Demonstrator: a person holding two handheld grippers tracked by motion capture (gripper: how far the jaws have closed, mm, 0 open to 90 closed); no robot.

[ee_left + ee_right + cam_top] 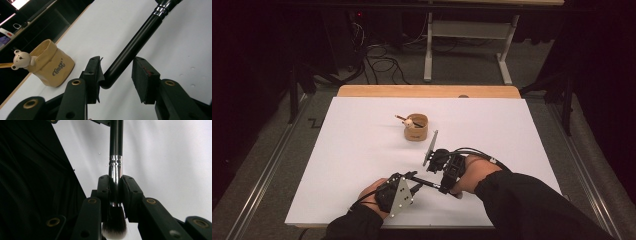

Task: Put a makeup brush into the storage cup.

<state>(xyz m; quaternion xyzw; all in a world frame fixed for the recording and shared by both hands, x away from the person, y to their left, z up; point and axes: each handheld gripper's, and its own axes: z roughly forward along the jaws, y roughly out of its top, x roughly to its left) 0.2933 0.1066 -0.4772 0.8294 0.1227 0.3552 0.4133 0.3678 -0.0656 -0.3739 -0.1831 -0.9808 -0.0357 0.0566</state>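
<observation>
The brush (115, 157) is held off the table (362, 165) near its front edge, between the two grippers. It is clamped by the right gripper (115, 192): in the right gripper view the fingers (103, 192) are pressed against the silver collar from both sides, with the bristle head hanging just behind them, toward the camera. The black handle runs out ahead to the left gripper (116, 75).

In the left gripper view the rounded handle end lies in the gap between the fingers (145, 80), which are spread. The end sits against or just beside the left-hand pad; actual contact cannot be confirmed. The other pad is clearly apart from the handle. A hand-over is judged to be in progress: either the left grip is not yet taken, or it is already let go; which of the two cannot be told.

Farther back, near the table's middle, a small tan fabric cup (416, 128) is seen upright, well apart from both grippers. A pencil topped by a small white bear (21, 59) leans in it. The cup is judged the likely destination, so carrying and dropping in would remain to be done.
</observation>
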